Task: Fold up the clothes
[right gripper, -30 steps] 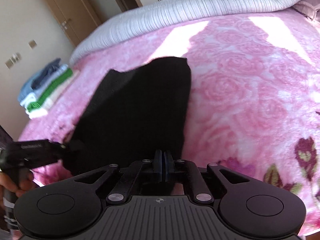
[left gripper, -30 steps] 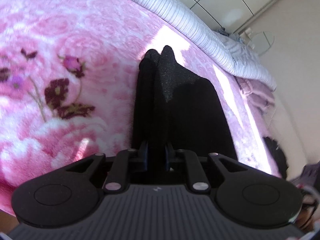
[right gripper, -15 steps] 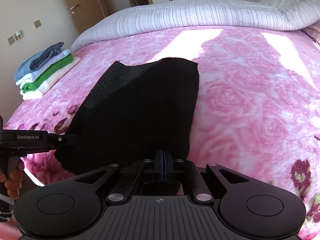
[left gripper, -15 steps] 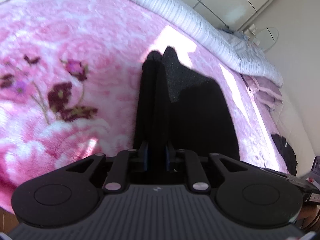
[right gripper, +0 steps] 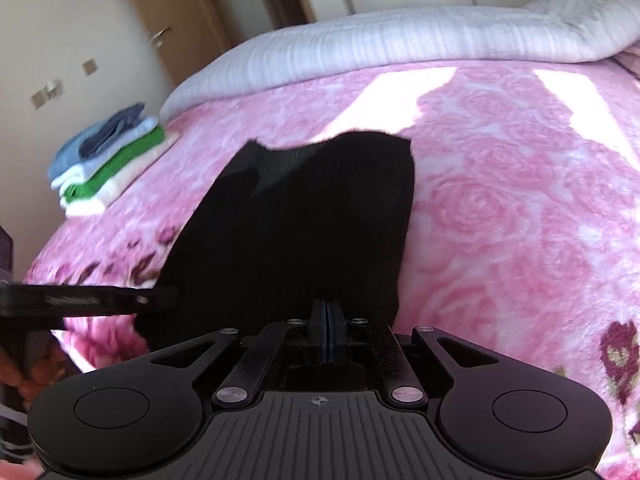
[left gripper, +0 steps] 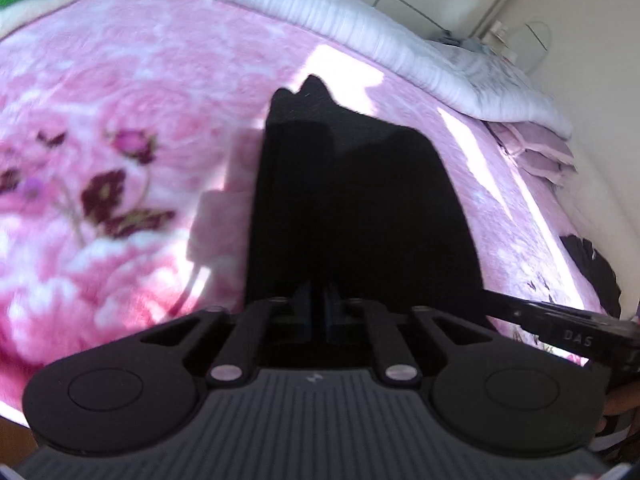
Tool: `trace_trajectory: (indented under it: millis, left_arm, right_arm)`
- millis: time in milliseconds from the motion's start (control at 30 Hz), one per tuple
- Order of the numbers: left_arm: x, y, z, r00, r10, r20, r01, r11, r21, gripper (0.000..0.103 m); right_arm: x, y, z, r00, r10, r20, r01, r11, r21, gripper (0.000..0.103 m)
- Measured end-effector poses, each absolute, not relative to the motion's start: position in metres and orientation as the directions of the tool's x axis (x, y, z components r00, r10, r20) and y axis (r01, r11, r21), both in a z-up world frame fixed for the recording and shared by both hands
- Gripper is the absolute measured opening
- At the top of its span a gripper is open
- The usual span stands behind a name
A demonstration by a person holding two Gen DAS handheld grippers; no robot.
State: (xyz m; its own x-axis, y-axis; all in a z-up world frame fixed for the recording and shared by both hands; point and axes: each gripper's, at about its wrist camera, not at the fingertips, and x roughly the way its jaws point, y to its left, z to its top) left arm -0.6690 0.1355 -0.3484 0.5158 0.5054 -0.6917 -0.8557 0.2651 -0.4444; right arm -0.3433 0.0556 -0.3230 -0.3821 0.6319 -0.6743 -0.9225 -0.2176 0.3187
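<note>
A black garment [right gripper: 304,224] is stretched over the pink floral blanket [right gripper: 520,208], its near edge held up. My right gripper [right gripper: 327,312] is shut on its near right corner. My left gripper [left gripper: 318,300] is shut on the near left corner; the garment [left gripper: 360,200] runs away from it toward the headboard. The left gripper also shows at the left edge of the right wrist view [right gripper: 152,300], and the right gripper shows at the right of the left wrist view [left gripper: 496,300].
A stack of folded clothes [right gripper: 108,164] in blue, white and green lies at the far left of the bed. A white striped duvet [right gripper: 380,40] is rolled along the head. Another dark garment [left gripper: 592,268] lies at the bed's right edge. A door and wardrobes stand behind.
Both grippers have moved forward over the bed with the garment's near edge. The far end of the garment now bunches and buckles a little. Both views are blurred by motion.
</note>
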Motion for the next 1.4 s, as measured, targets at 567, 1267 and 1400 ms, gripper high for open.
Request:
trace_trajectory:
  millis: [567, 1267, 1400]
  left_arm:
    - [-0.605, 0.281, -0.324, 0.476, 0.518, -0.710, -0.869, 0.401, -0.290, 0.006]
    - [-0.639, 0.176, -0.310, 0.456, 0.537, -0.709, -0.885, 0.356, -0.300, 0.003]
    - [-0.637, 0.145, -0.319, 0.398, 0.532, -0.747, -0.911, 0.324, -0.255, 0.003]
  right_arm:
    - [-0.323, 0.203, -0.314, -0.351, 0.633, -0.690, -0.936, -0.242, 0.255, 0.006]
    - [-0.332, 0.114, -0.295, -0.350, 0.642, -0.683, -0.937, -0.247, 0.247, 0.006]
    - [-0.342, 0.065, -0.298, -0.349, 0.626, -0.697, -0.937, -0.233, 0.259, 0.006]
